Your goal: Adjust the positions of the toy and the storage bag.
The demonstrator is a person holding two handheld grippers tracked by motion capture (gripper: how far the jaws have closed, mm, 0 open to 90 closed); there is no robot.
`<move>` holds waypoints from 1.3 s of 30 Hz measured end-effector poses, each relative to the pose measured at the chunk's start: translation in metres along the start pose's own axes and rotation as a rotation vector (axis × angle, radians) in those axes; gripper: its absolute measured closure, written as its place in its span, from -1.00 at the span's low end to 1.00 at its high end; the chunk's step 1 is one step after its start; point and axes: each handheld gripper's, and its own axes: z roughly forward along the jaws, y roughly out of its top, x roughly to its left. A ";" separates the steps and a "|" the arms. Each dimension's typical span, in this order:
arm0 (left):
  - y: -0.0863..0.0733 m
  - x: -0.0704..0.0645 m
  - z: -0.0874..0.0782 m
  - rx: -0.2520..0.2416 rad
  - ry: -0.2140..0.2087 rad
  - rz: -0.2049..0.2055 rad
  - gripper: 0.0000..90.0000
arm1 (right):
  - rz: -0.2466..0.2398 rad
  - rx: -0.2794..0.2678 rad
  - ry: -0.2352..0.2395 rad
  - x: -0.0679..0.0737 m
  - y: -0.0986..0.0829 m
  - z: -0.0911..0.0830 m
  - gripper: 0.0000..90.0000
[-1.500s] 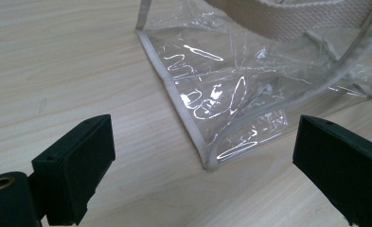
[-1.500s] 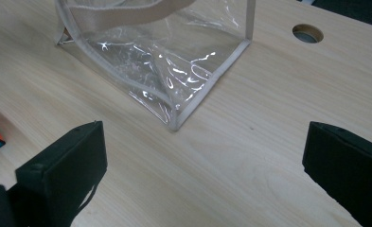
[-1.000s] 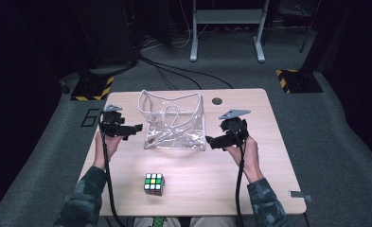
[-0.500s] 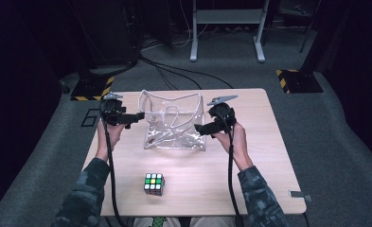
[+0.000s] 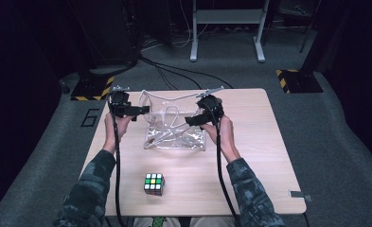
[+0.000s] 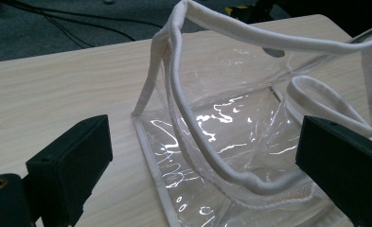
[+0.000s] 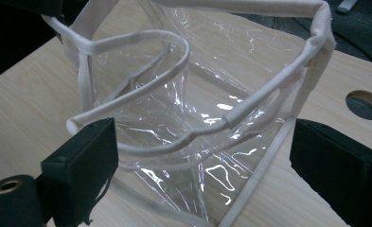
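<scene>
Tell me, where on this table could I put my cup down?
The bare light wooden tabletop right of the person's right forearm is widest. Another free strip lies between the clear plastic bag with white trim and the colourful puzzle cube. The middle back is crowded: both open tools, left and right, flank the bag.

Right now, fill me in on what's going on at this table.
A person holds a two-jaw tool in each hand, one at each side of a clear plastic bag with white trim that stands open on the wooden table. The left tool and the right tool both have their jaws spread, facing the bag's sides without gripping it. A colour cube sits untouched near the person's edge of the table.
</scene>
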 end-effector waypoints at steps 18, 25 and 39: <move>-0.009 -0.004 0.020 0.055 -0.011 -0.019 -0.15 | 0.026 0.093 -0.019 -0.005 0.000 0.035 -0.34; -0.015 -0.005 0.020 0.070 0.045 -0.024 0.34 | 0.030 0.122 -0.026 -0.008 -0.005 0.040 0.00; -0.024 -0.009 0.024 0.080 0.128 0.040 0.97 | -0.005 0.142 -0.067 -0.011 -0.014 0.040 0.76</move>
